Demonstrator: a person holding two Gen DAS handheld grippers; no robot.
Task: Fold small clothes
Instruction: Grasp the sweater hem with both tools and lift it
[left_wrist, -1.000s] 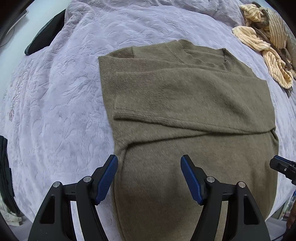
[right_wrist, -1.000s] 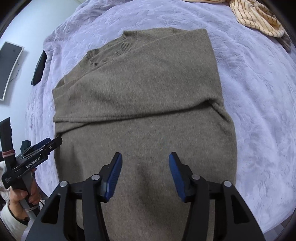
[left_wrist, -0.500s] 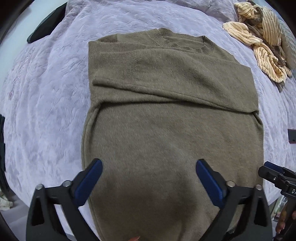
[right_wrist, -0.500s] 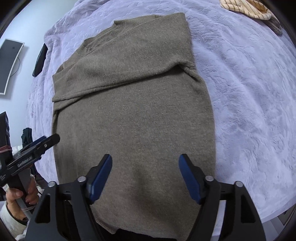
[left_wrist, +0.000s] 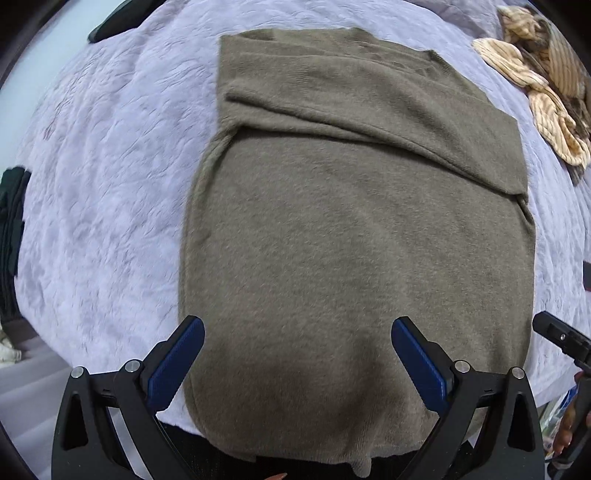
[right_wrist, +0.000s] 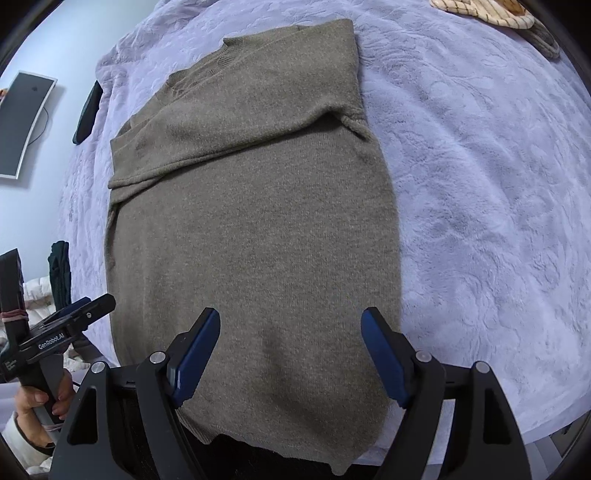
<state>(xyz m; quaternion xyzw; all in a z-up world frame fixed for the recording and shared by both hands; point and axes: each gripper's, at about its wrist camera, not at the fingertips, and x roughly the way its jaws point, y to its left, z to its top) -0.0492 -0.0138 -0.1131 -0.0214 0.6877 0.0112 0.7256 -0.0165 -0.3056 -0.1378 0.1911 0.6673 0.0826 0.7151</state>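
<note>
Two open grippers hover over the near hem of a sweater on a bed.

We hold the left gripper (left_wrist: 297, 354) and right gripper (right_wrist: 291, 349) with jaws spread wide and empty, one above each lower corner of the olive sweater (left_wrist: 354, 229). It lies flat on the lilac bedspread (right_wrist: 480, 184), sleeves folded across the chest, so we judge the hem is about to be pinched and folded up towards the collar.
</note>
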